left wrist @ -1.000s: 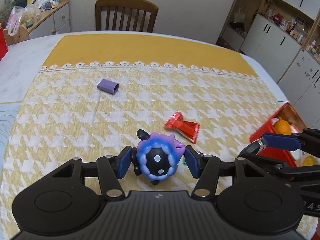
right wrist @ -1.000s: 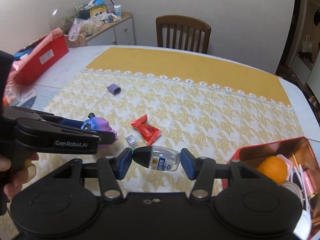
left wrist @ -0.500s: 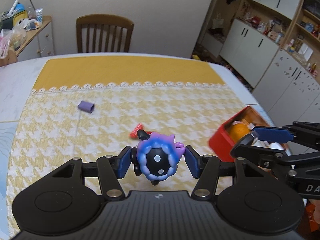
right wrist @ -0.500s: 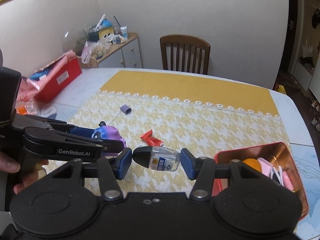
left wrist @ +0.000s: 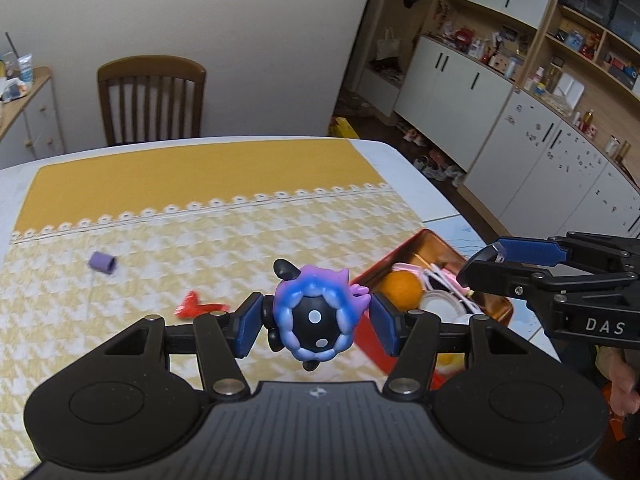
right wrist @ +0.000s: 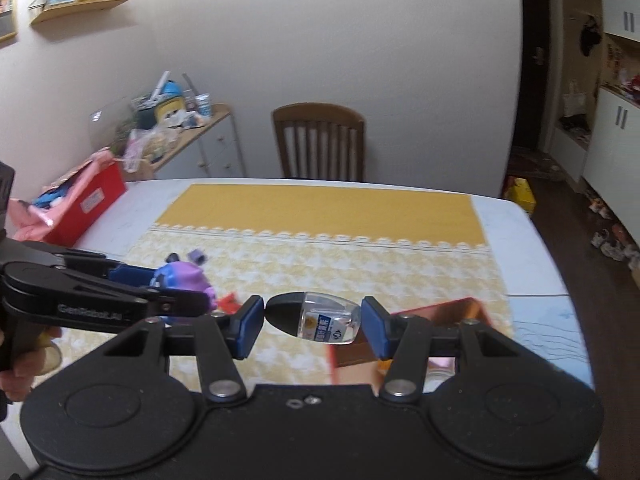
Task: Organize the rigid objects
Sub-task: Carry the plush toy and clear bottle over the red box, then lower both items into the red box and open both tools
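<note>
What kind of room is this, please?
Most likely a home dining room: a table with a yellow tablecloth, a wooden chair against the wall, and white cabinets with shelves full of household items.

The red tin (right wrist: 436,308) near the tabletop's right edge is half hidden behind the right claw (right wrist: 313,322) in the right wrist view; its contents there can't be made out; in the left wrist view the left claw (left wrist: 316,320) covers the tin's near corner; the red wrapper (left wrist: 196,307) is blurred and partly hidden; the label on the small bottle (right wrist: 316,319) is too small to read.
</note>
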Motion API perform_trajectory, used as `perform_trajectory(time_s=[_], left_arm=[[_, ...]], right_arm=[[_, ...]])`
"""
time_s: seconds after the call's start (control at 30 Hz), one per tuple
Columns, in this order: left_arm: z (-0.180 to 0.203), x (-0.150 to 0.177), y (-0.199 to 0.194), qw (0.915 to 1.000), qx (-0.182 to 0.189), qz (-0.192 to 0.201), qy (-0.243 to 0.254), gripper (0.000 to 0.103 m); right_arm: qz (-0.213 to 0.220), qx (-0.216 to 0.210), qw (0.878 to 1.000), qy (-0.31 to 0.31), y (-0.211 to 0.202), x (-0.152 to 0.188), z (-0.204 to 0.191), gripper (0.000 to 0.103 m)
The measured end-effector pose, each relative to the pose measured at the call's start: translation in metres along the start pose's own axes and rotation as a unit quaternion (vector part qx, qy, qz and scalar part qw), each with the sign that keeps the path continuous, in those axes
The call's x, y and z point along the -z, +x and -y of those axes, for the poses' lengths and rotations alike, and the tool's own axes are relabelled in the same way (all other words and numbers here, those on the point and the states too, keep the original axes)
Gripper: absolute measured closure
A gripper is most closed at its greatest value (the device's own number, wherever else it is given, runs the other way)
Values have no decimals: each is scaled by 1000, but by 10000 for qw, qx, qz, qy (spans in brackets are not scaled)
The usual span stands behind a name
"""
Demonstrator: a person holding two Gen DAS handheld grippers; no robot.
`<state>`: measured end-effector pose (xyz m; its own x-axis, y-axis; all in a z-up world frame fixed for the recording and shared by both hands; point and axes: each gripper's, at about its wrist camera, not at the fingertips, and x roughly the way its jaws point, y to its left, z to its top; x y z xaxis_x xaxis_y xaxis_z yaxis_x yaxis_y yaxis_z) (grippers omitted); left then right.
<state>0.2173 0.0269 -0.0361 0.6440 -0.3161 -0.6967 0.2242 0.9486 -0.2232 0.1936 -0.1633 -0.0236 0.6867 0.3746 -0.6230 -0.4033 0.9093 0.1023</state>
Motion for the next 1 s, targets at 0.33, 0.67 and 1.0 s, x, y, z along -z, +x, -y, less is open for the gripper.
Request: perform_trajectory(time_s=[0.33,0.67,1.0], left_arm=[[39,-9,47,9991,154,-319,212,46],[82,-32,97,9966,277,-545,561,46],[133,-41,156,9885,507,-837,1157,46]], right_arm=[[-255,479,9982,239,-3,27,67,51],[-807,483,9956,25,13,66,92,51],[-1149,385,9922,-282,40,82,98,51]])
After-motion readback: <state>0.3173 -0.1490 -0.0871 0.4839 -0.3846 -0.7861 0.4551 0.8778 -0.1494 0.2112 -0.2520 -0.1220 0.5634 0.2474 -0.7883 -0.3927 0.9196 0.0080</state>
